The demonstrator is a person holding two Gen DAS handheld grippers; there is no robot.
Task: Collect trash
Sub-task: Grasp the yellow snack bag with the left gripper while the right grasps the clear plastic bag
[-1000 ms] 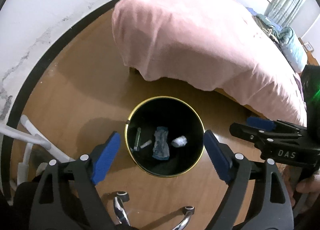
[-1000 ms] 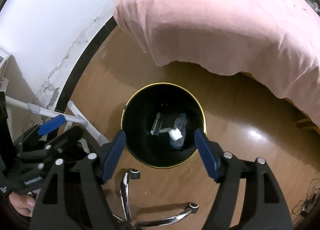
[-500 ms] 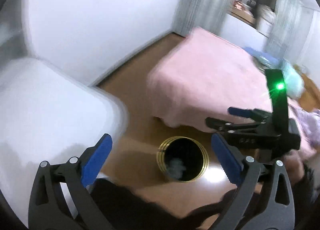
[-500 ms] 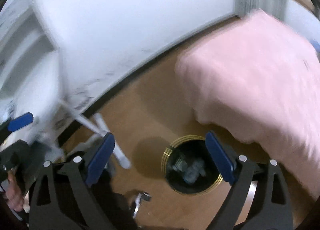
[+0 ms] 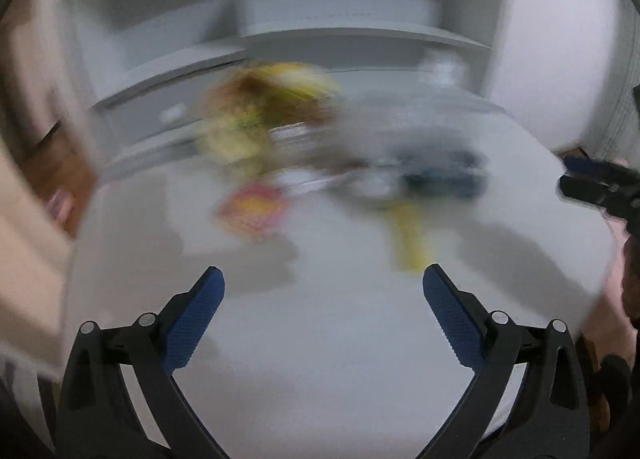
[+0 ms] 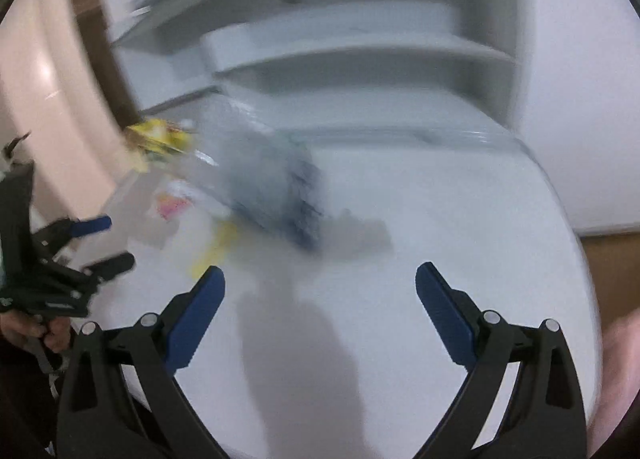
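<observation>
A white table (image 5: pixel 340 359) fills the lower part of both wrist views, badly smeared by motion blur. Behind it stands a white shelf unit (image 5: pixel 360 35) against a pale wall, with brown floor (image 6: pixel 608 271) showing past the table's right edge in the right wrist view.

The trash sits toward the far side of the table, well ahead of both grippers: a yellow and brown wrapper pile (image 5: pixel 264 115), a small pink and yellow packet (image 5: pixel 252 207) in front of it, a yellow strip (image 5: pixel 408 235) lying on the bare top, and a dark blue-black bundle (image 5: pixel 440 171) to the right (the blur hides what each piece really is, and whether they touch).

The left gripper (image 5: pixel 323 283) hangs over bare table with its jaws spread wide, nothing between the blue pads. The right gripper (image 6: pixel 320 279) is likewise empty; its jaws have just been opening and now stand far apart over the table. In the right wrist view the person's left hand (image 6: pixel 36 331) grips the other tool at the left edge.
</observation>
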